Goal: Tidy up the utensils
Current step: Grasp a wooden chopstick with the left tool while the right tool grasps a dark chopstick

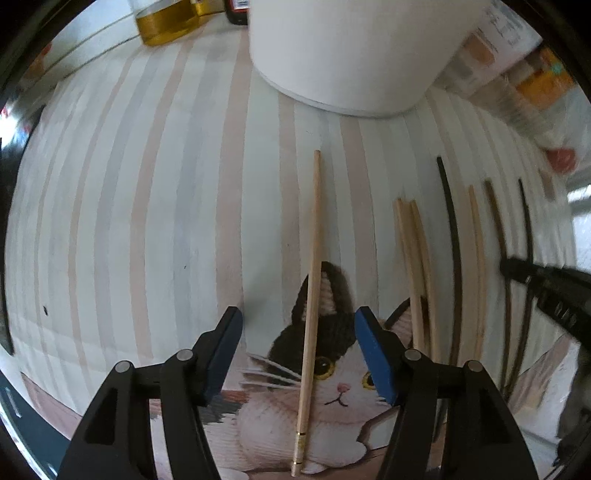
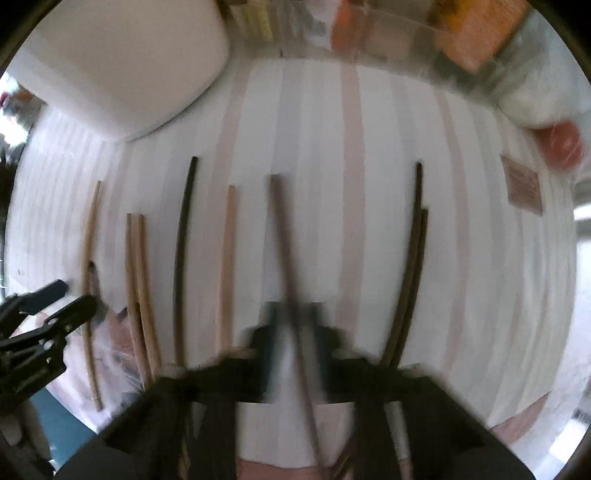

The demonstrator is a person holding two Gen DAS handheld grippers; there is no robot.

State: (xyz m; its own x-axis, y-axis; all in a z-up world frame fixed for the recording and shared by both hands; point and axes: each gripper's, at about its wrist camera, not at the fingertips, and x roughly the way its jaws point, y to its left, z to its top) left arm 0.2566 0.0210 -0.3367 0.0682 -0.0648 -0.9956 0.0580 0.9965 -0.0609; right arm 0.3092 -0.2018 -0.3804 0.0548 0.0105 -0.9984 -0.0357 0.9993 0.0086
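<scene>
Brown label on striped mat; writing blurred, unreadable.

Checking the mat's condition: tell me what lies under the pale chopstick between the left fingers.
The pale chopstick lies on a cat picture on the striped mat. Whatever is under the mat is hidden.

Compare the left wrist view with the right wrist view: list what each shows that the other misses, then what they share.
Only the left wrist view shows the cat picture on the mat, a gold-banded jar, and the open left gripper straddling a loose light chopstick. Only the right wrist view shows the right gripper shut on a brown chopstick, though blurred, and a pair of dark chopsticks. Both show the white container and striped mat.
</scene>
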